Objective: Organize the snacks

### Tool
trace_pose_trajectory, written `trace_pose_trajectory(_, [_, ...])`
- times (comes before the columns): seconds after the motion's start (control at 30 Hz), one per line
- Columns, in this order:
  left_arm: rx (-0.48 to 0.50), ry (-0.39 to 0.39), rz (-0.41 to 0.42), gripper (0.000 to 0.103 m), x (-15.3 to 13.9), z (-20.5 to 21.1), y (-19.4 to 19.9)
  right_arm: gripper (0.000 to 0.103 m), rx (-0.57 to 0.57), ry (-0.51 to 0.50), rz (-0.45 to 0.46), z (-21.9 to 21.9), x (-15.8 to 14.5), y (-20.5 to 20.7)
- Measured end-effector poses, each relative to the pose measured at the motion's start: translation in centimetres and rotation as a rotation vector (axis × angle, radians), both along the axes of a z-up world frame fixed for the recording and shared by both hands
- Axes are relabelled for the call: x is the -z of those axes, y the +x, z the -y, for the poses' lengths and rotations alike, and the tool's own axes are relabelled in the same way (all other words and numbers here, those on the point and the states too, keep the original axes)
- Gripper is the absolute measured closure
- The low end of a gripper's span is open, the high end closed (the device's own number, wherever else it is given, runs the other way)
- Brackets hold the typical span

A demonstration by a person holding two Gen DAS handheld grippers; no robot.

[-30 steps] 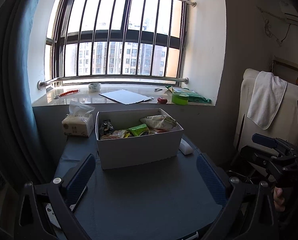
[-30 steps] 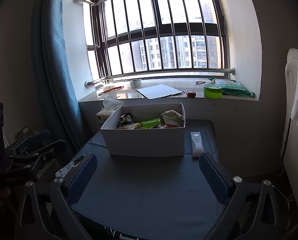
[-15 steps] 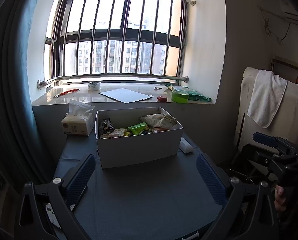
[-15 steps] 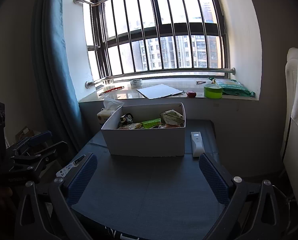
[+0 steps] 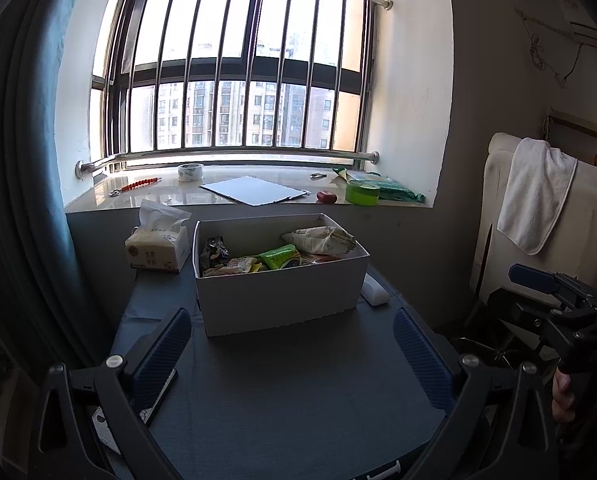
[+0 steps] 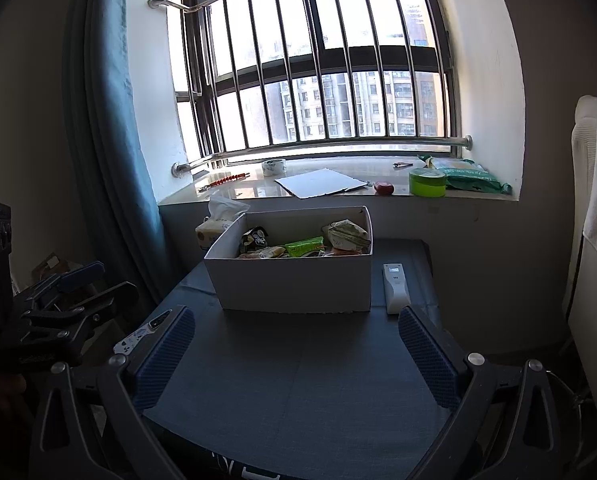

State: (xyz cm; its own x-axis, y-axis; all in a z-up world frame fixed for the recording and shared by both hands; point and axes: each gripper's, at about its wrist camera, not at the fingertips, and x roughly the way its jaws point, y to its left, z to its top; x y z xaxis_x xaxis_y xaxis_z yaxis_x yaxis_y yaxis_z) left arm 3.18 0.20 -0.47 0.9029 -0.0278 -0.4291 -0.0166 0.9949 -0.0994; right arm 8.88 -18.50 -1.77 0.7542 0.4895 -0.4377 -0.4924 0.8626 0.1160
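White snack box at 12 o'clock, ahead of both grippers, untouched. Left gripper fingers wide, empty. Right gripper likewise.

Dark print marks the front of the cream soft-pack tissue packet beside the white cardboard box, but it is too small to read. Print on the snack wrappers is equally illegible.

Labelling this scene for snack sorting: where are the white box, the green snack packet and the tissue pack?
white box (image 5: 282, 300), left wrist view, front wall.
green snack packet (image 6: 304, 246), right wrist view, wrapper middle.
tissue pack (image 5: 156, 250), left wrist view, front face.
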Motion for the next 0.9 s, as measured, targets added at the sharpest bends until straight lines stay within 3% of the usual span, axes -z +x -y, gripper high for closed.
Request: trace_pose_trajectory(0.9, [-0.001,0.000,-0.001,0.000,-0.06,-0.04,-0.06,0.000,-0.004,0.000,0.002,0.11,0.04,-0.35])
